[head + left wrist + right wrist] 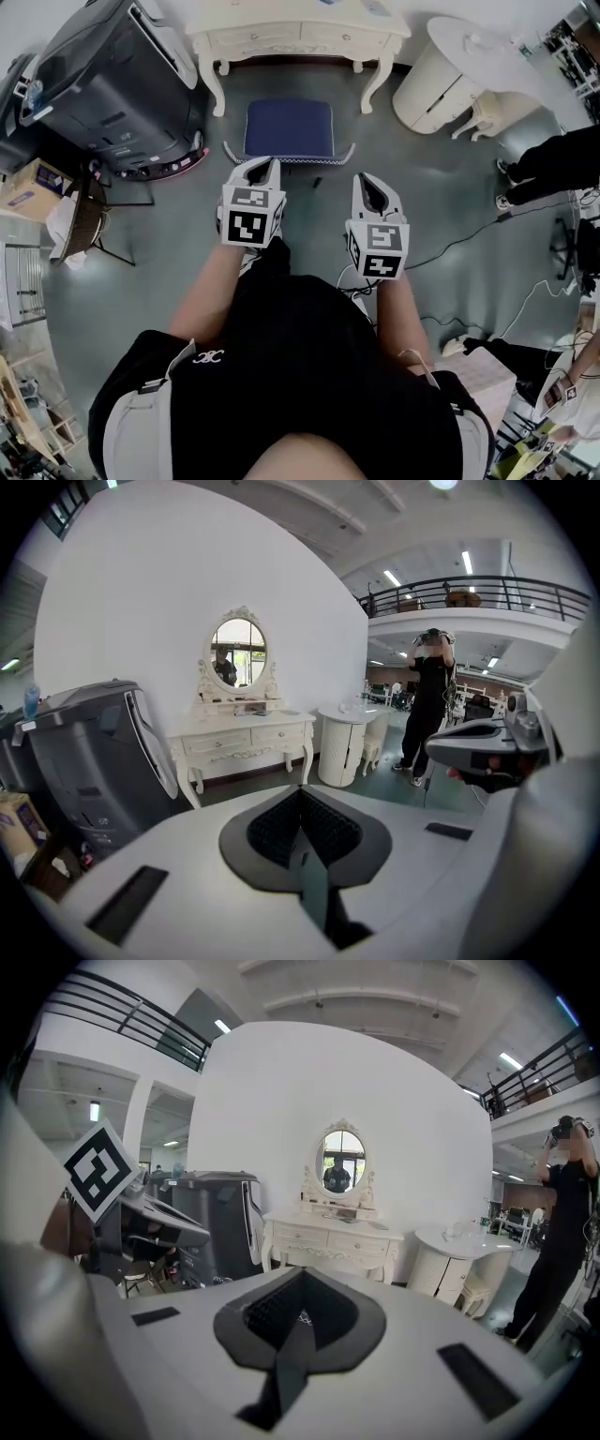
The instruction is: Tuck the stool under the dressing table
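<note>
I'm holding left gripper [262,169] and right gripper [371,185] clenched, both empty. Stool [289,128] is standing on the floor dead ahead, squared to the dressing table [300,36], far edge between its front legs, untucked. Left gripper is sitting nearer.
</note>
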Motion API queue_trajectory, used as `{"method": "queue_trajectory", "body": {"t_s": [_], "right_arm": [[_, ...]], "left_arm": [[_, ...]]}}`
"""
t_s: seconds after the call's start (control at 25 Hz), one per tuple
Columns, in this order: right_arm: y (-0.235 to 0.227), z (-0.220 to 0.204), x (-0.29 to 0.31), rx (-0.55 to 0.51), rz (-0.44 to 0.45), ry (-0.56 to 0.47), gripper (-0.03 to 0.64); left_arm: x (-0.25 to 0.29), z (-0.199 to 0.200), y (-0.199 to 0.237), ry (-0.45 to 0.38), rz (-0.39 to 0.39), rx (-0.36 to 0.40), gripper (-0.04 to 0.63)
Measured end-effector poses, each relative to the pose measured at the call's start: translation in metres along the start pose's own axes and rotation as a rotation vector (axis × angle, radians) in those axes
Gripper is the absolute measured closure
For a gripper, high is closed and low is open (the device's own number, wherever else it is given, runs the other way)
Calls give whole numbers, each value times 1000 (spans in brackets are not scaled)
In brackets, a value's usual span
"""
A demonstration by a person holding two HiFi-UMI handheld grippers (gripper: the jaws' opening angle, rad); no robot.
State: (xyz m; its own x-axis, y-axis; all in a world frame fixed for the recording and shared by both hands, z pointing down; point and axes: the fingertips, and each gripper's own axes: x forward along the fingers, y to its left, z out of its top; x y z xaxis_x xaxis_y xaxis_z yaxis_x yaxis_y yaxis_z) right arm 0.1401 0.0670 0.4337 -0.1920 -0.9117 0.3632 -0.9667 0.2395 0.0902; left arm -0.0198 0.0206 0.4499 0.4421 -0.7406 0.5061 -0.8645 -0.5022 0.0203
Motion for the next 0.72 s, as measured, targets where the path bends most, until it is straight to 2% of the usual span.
{"method": "queue_trajectory", "body": {"t_s": [0.16,0.52,0.72], "right_arm": [[7,-9,14,-8,20,41,609],[10,-15,61,-3,25,105,609],[8,-15,92,-34,25,168,609]], "left_arm": [[6,-19,11,47,-1,-28,589],[35,-34,44,109,-16,-40,589],[54,-31,64,131,-68,-46,589]]}}
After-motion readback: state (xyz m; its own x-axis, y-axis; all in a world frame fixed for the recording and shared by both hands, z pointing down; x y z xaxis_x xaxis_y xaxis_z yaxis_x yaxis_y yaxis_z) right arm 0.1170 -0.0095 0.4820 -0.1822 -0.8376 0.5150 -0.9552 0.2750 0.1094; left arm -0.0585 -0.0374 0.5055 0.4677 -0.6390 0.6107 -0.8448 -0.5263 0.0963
